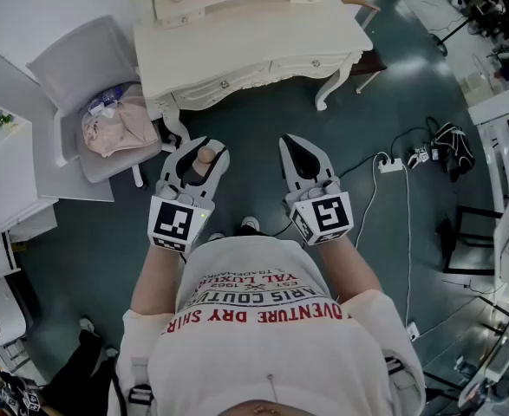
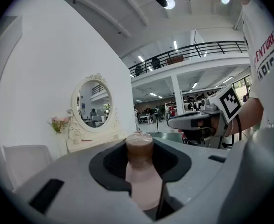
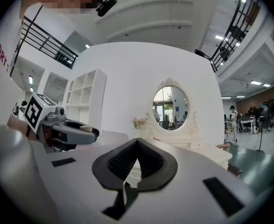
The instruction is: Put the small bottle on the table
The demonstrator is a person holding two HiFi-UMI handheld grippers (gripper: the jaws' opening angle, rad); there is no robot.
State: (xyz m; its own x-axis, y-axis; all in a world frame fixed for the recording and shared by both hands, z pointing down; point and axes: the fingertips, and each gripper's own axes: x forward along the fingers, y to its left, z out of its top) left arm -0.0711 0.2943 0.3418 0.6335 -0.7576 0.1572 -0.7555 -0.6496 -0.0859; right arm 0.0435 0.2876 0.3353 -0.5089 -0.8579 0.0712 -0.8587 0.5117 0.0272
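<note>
Small bottle point(image 2: 140, 171), pinkish with a brown cap, sits upright, pinched between the left gripper's point(image 1: 199, 149) jaws and held in the air short of the white counter point(image 1: 263, 46). The right gripper point(image 1: 300, 147) hangs beside it, jaws pressed together on nothing.

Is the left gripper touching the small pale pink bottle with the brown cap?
Touching. The left gripper view shows the left gripper pressing its dark pads on both sides of the small pale pink bottle.

Pink small bottle point(image 2: 139, 171), cream table point(image 1: 263, 40)
</note>
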